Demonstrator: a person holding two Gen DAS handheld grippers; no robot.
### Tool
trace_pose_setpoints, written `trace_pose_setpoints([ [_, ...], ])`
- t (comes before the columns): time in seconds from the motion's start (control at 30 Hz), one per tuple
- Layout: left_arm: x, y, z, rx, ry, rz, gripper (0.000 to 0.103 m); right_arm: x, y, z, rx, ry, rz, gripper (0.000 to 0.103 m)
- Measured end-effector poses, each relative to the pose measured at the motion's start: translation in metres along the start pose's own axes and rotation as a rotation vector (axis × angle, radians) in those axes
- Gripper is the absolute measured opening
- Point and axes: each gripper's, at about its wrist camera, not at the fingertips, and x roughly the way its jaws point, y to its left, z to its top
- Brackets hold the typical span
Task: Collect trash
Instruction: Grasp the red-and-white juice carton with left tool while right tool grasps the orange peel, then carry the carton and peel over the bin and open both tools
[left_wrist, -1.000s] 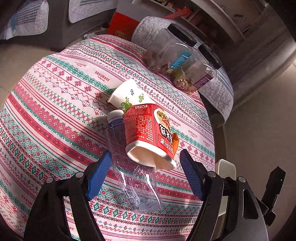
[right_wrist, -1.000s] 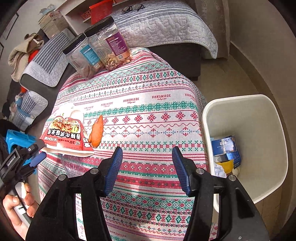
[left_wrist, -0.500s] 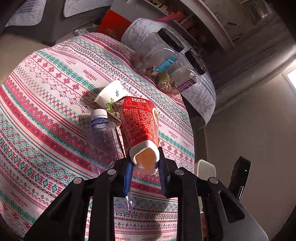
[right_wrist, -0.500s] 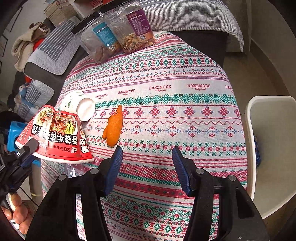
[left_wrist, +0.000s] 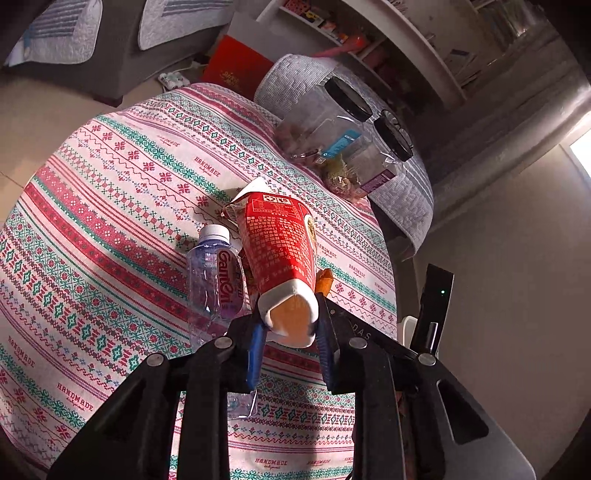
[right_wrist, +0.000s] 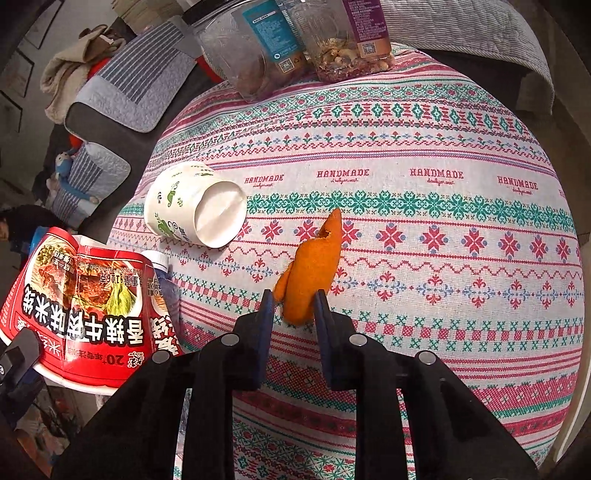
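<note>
Left tongs pinch the red noodle cup; right tongs clamp the orange peel.

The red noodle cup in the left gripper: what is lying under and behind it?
Beside and partly under the red noodle cup lies a clear plastic bottle on the tablecloth. Behind it, a paper cup lies tipped over. The bottle's lower end is covered by the left gripper.

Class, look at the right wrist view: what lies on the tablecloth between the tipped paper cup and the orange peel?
Nothing: between paper cup and orange peel only bare tablecloth shows.
</note>
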Motion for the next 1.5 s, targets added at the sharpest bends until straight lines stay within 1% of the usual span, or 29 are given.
trace_pose_setpoints([
  [0.03,0.000,0.000,-0.001,0.005,-0.001,0.004,0.025,0.001,0.000,0.001,0.000,0.000,-0.015,0.009],
  [0.1,0.000,0.001,-0.002,0.006,0.001,0.010,0.025,0.001,-0.004,0.002,0.043,0.010,0.005,0.001],
  [0.13,0.000,0.002,-0.002,0.003,0.002,0.009,0.025,-0.001,-0.005,0.002,0.056,0.014,0.013,0.000],
  [0.27,0.001,0.000,-0.003,0.002,0.004,0.001,0.025,-0.016,-0.009,0.001,0.055,-0.014,-0.006,0.000],
  [0.37,0.003,-0.004,-0.004,0.005,0.007,-0.003,0.025,-0.022,-0.017,0.004,0.075,-0.013,0.036,0.001],
  [0.4,0.003,-0.005,-0.005,0.009,0.009,-0.001,0.025,-0.022,-0.016,0.005,0.071,-0.005,0.049,0.007],
  [0.43,0.004,-0.007,-0.006,0.014,0.010,0.002,0.025,-0.021,-0.016,0.006,0.071,-0.003,0.039,0.018],
  [0.47,0.004,-0.008,-0.006,0.019,0.010,0.003,0.025,-0.021,-0.016,0.006,0.074,-0.012,0.024,0.049],
  [0.5,0.005,-0.009,-0.007,0.025,0.013,0.002,0.025,-0.021,-0.014,0.006,0.072,-0.031,0.010,0.057],
  [0.53,0.005,-0.009,-0.008,0.030,0.015,0.002,0.025,-0.019,-0.012,0.006,0.058,-0.042,-0.005,0.057],
  [0.57,0.006,-0.009,-0.008,0.034,0.017,0.006,0.025,-0.015,-0.010,0.007,0.051,-0.036,-0.020,0.056],
  [0.6,0.007,-0.008,-0.009,0.036,0.019,0.011,0.025,-0.010,-0.011,0.007,0.053,-0.030,-0.015,0.054],
  [0.63,0.007,-0.008,-0.009,0.035,0.021,0.014,0.025,-0.005,-0.013,0.007,0.064,-0.021,0.000,0.053],
  [0.67,0.007,-0.007,-0.009,0.033,0.022,0.014,0.025,0.000,-0.015,0.006,0.079,-0.014,0.014,0.049],
  [0.73,0.007,-0.005,-0.009,0.032,0.021,0.015,0.025,0.009,-0.017,0.005,0.104,-0.002,0.027,0.040],
  [0.77,0.006,-0.005,-0.009,0.033,0.021,0.016,0.025,0.012,-0.018,0.004,0.109,-0.002,0.018,0.032],
  [0.8,0.006,-0.005,-0.009,0.034,0.021,0.017,0.025,0.011,-0.017,0.004,0.103,-0.016,0.008,0.018],
  [0.87,0.007,-0.005,-0.010,0.037,0.023,0.017,0.025,0.008,-0.017,0.006,0.107,-0.017,0.022,0.012],
  [0.9,0.006,-0.005,-0.010,0.037,0.023,0.016,0.025,0.005,-0.018,0.005,0.116,-0.023,0.014,0.010],
  [1.0,0.005,-0.007,-0.010,0.037,0.020,0.009,0.025,-0.005,-0.022,0.004,0.130,-0.024,0.011,0.009],
  [1.1,0.004,-0.010,-0.010,0.038,0.015,0.001,0.025,-0.016,-0.029,0.004,0.144,-0.028,0.036,0.009],
  [1.3,0.011,-0.021,-0.014,0.057,0.024,-0.014,0.025,-0.036,-0.034,-0.002,0.125,-0.026,0.015,0.009],
  [1.4,0.016,-0.029,-0.018,0.076,0.032,-0.021,0.025,-0.048,-0.033,-0.008,0.114,-0.028,0.024,0.009],
  [1.5,0.021,-0.035,-0.022,0.085,0.041,-0.018,0.025,-0.061,-0.032,-0.010,0.102,-0.034,0.002,0.009],
])
